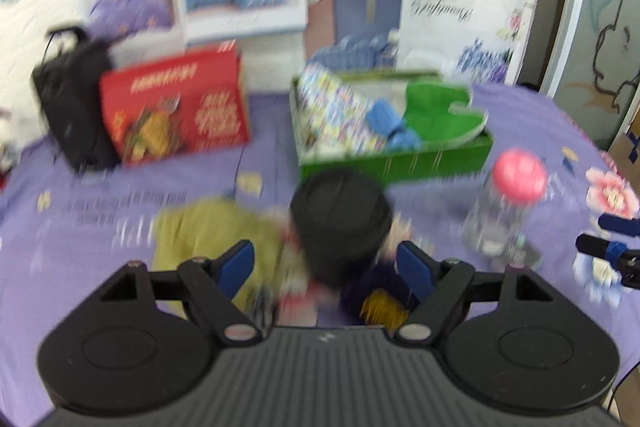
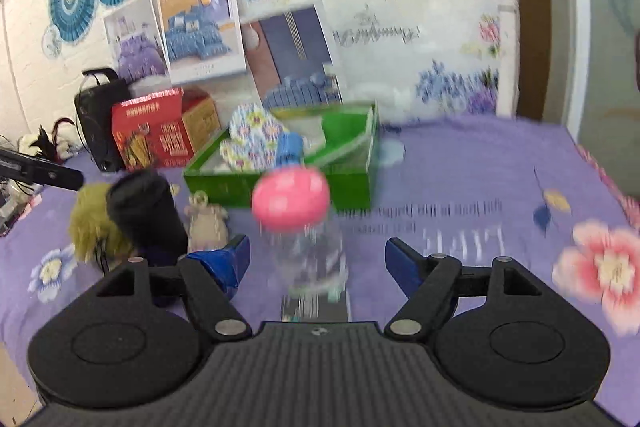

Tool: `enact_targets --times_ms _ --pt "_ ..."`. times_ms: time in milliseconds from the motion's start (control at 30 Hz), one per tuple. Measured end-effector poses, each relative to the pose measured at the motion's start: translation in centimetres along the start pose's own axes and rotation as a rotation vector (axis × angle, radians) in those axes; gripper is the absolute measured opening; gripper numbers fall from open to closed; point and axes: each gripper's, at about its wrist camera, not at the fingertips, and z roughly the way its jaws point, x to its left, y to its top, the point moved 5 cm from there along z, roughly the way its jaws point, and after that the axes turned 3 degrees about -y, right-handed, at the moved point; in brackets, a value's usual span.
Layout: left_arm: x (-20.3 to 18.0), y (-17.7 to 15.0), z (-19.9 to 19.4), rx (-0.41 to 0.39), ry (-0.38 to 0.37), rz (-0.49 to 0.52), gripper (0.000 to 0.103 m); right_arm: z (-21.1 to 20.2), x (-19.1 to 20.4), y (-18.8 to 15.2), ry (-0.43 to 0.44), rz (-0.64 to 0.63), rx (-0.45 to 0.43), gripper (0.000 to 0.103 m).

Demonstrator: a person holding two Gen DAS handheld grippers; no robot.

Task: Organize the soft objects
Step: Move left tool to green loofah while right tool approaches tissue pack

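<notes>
Fuzzy olive plush beside black cylinder

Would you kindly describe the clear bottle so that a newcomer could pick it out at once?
Start at the green box near the back of the purple bedspread. In front of it, between the open fingers of the right gripper, stands the clear bottle. Its round pink cap sets it apart from the black cylinder to its left.

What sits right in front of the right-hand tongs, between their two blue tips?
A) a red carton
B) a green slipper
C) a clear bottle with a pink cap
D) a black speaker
C: in the right wrist view the clear bottle with a pink cap stands centred between the open right tongs.
</notes>
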Motion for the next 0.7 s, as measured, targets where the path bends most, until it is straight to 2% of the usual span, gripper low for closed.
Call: enact_targets --times_ms 167,300,367,467,600,700 --pt "1.1 -6.4 0.7 0.082 0.008 -0.044 0.079 1.1 1.8 -5.6 -0.001 0.047 0.057 0.061" --pt "2.0 -10.4 1.0 0.132 0.043 -0.058 0.079 1.4 2.3 -8.3 -0.008 0.090 0.077 0.061" --pt "3.0 -11.3 1.3 0.148 0.075 -0.075 0.079 1.4 2.1 -9.0 -0.025 0.101 0.077 0.061" --pt "5.3 -10.4 1.7 0.136 0.126 -0.123 0.079 1.7 1.5 -9.4 -0.033 0.110 0.086 0.062" --pt "8.3 -6.7 2.2 0.072 0.166 -0.150 0.080 1.9 0.6 -9.2 -0.035 0.143 0.085 0.062" --pt "9.4 -3.8 3.0 0.042 0.171 -0.132 0.082 1.8 -0.1 -9.0 -0.032 0.169 0.081 0.062"
